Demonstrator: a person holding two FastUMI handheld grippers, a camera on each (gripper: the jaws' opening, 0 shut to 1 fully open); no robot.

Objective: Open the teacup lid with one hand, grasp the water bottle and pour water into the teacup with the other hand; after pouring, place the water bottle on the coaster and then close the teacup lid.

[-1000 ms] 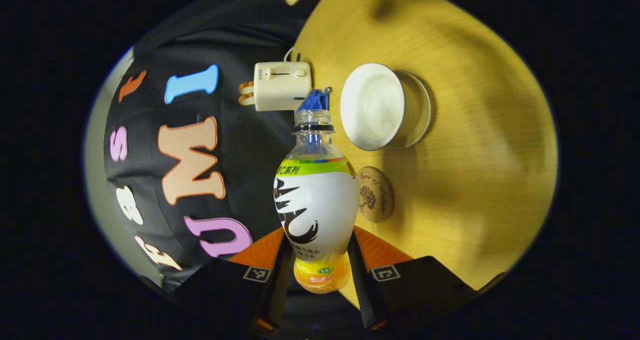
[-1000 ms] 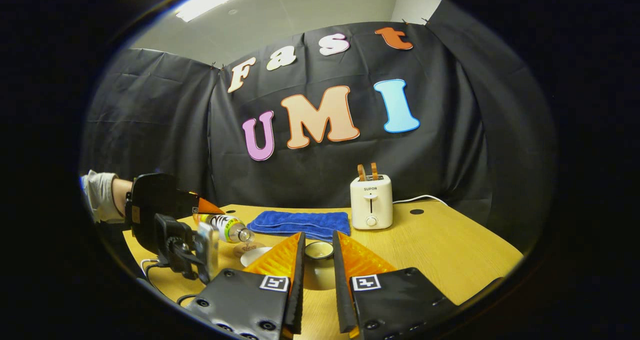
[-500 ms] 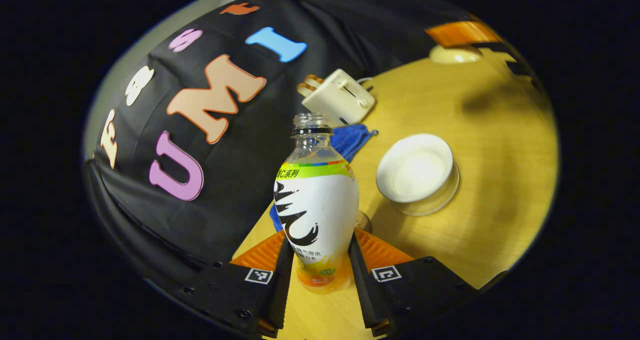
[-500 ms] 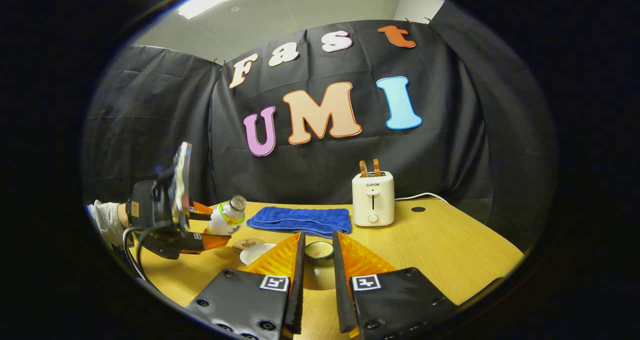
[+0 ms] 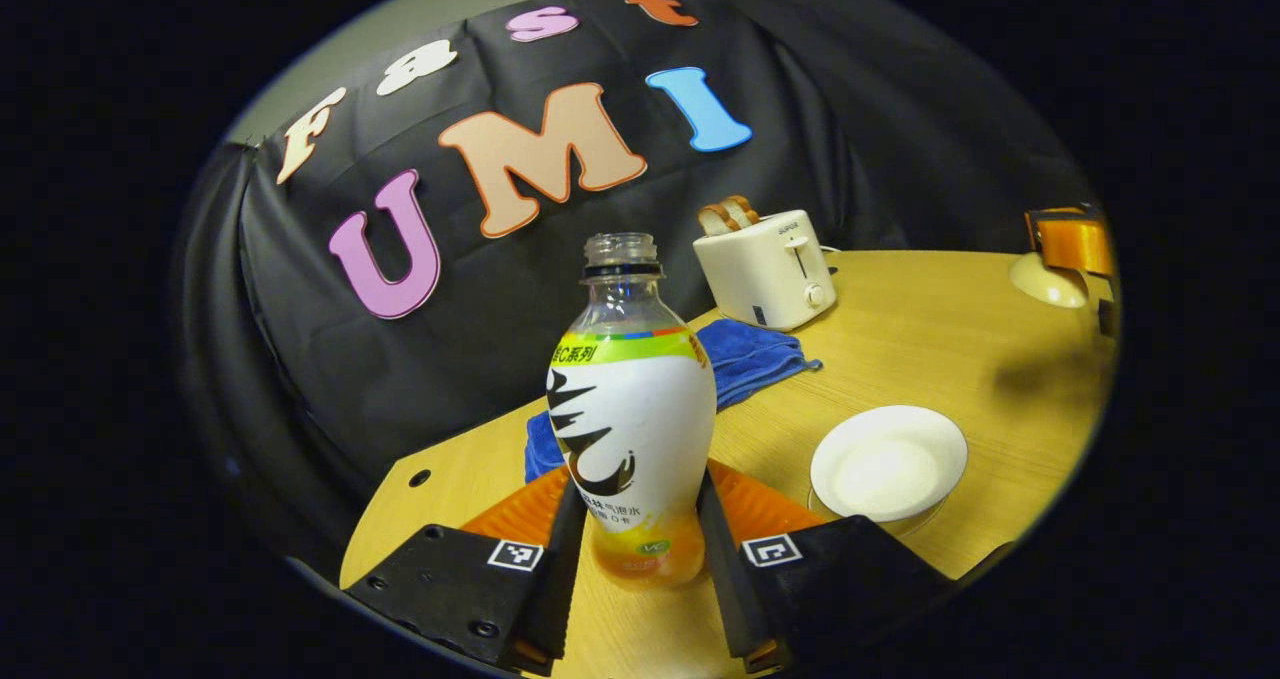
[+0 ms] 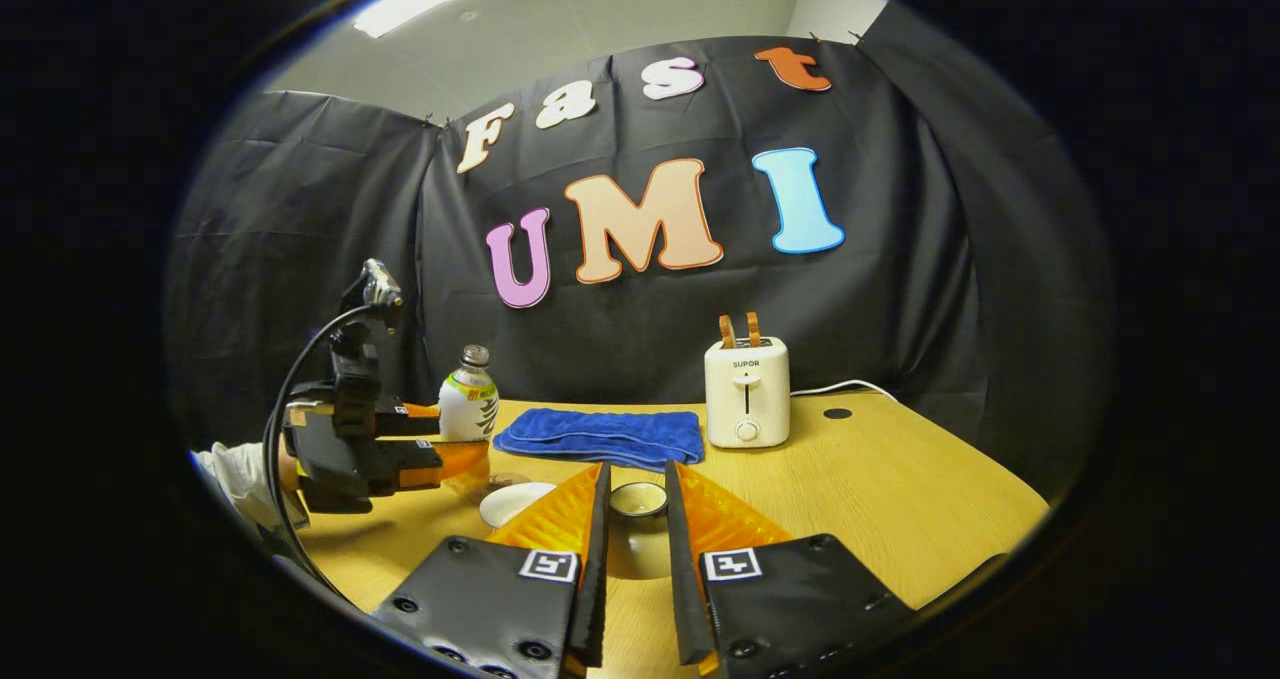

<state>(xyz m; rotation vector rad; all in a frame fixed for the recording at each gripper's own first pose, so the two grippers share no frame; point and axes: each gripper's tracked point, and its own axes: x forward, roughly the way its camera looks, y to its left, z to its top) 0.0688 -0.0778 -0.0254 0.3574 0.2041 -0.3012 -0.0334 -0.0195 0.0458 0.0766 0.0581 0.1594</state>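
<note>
**Bottle swinging back upright after the pour**

The left claw is gripping the water bottle low on its body, both fingers pressed against its sides. A second ago the bottle was lying tipped over toward the teacup; now it is standing upright again, its open neck pointing up. From the right gripper view, the bottle is hanging over the left side of the surface, just beside the folded blue towel. To my eye the pouring is over and the bottle is being carried to the coaster.

The right claw is holding the teacup lid between its fingers, near the surface's front edge; it has hardly moved in that second. I cannot tell whether both fingers are really pressing on it.

The coaster is giving me trouble. A small pale round shape is showing just under the bottle and left claw, beside the white teacup, but I cannot make out whether that is it. Nor can I see how much water is sitting in the teacup. The toaster is standing near the far edge.
</note>
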